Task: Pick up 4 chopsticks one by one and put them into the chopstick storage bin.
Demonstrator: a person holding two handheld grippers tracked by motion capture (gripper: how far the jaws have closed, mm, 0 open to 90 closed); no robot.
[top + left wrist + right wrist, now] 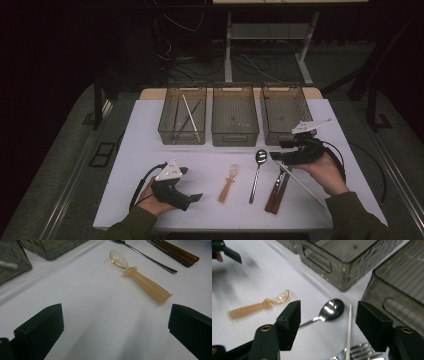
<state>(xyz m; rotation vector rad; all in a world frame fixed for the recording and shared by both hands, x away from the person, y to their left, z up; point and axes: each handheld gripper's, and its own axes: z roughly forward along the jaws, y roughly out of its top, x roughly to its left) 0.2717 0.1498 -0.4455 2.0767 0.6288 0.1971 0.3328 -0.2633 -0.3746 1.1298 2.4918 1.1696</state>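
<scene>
Fingers (372,323) of your right gripper (328,326) stand apart, grasping nothing; the white chopstick (348,330) runs up between them on the worktop (262,280), untouched as far as the right gripper view shows, with the bowl of the steel spoon (333,309) just beyond and fork tines (359,350) beside its near end. Past those lies the amber plastic spoon (254,307), and behind stand the grey bins (352,262).

From above, your right gripper (292,152) hovers over the chopstick's far end (300,182), beside the brown-handled cutlery (277,190). Your left gripper (192,197) rests near the front-left of the worktop with its fingers (40,330) spread wide and released, aimed at the amber spoon (147,285). Another white chopstick (190,117) lies in the left bin (183,114).
</scene>
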